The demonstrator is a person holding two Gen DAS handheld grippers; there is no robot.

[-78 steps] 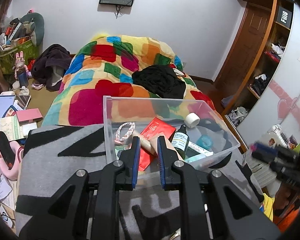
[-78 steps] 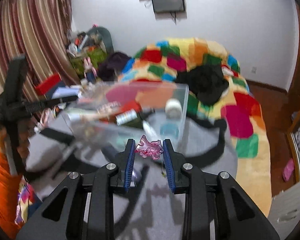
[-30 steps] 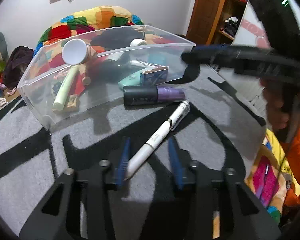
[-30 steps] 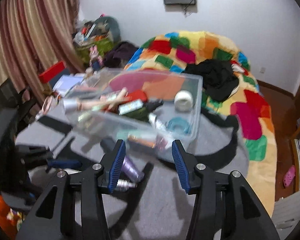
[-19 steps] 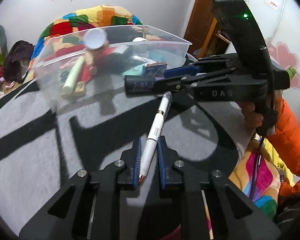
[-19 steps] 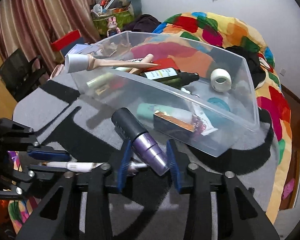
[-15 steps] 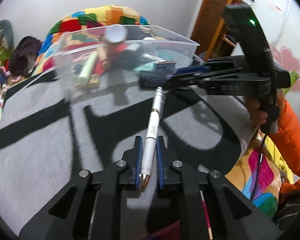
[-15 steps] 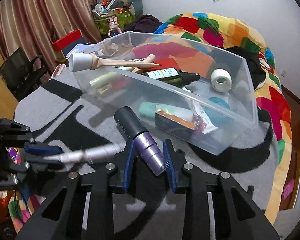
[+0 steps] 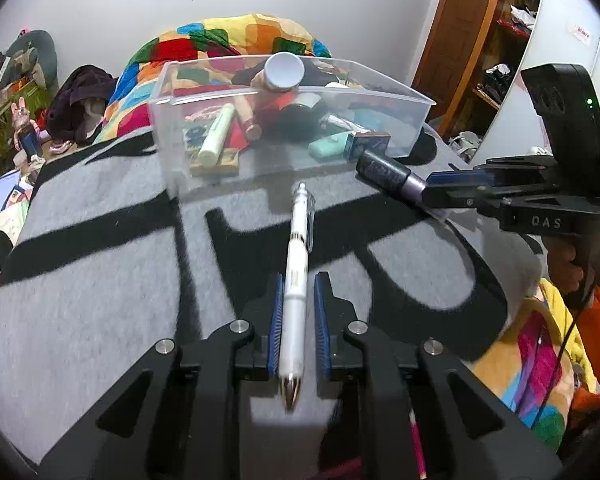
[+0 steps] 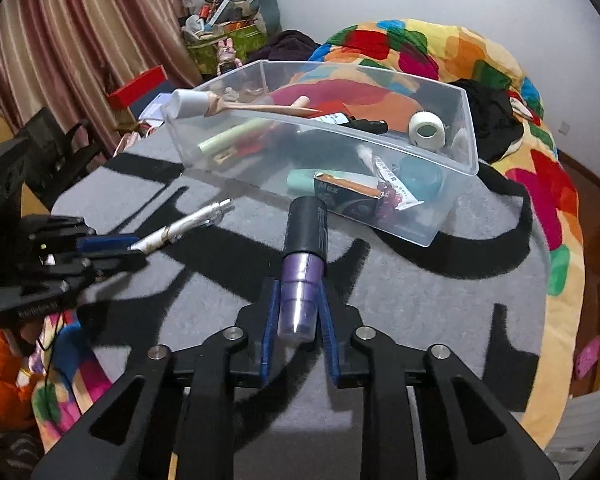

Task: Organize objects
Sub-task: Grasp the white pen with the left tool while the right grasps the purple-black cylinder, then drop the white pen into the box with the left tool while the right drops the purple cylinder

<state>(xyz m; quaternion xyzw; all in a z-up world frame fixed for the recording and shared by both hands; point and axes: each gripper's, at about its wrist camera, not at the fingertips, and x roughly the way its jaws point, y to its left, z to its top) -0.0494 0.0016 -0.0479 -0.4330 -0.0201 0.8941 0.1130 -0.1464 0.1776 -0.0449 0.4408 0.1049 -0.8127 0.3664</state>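
Observation:
My left gripper (image 9: pixel 298 298) is shut on a white pen (image 9: pixel 296 264) and holds it above the grey and black blanket (image 9: pixel 100 280), tip end toward the camera. My right gripper (image 10: pixel 298 300) is shut on a purple tube with a black cap (image 10: pixel 304 248), cap pointing at the clear plastic bin (image 10: pixel 466 128). The bin (image 9: pixel 168 160) stands just beyond both and holds several small items. In the left wrist view the right gripper (image 9: pixel 452 190) and the tube (image 9: pixel 388 176) show at right. In the right wrist view the left gripper (image 10: pixel 112 248) and the pen (image 10: pixel 184 228) show at left.
A bed with a bright patchwork quilt (image 10: pixel 420 56) and black clothing (image 10: pixel 496 120) lies behind the bin. Cluttered shelves, bags and a chair (image 10: pixel 56 148) stand at the left by the curtains. A wooden door and shelves (image 9: pixel 480 40) are at the right.
Both grippers have closed, the left on the pen and the right on the tube, and lifted them off the blanket. The bin now looks farther away.

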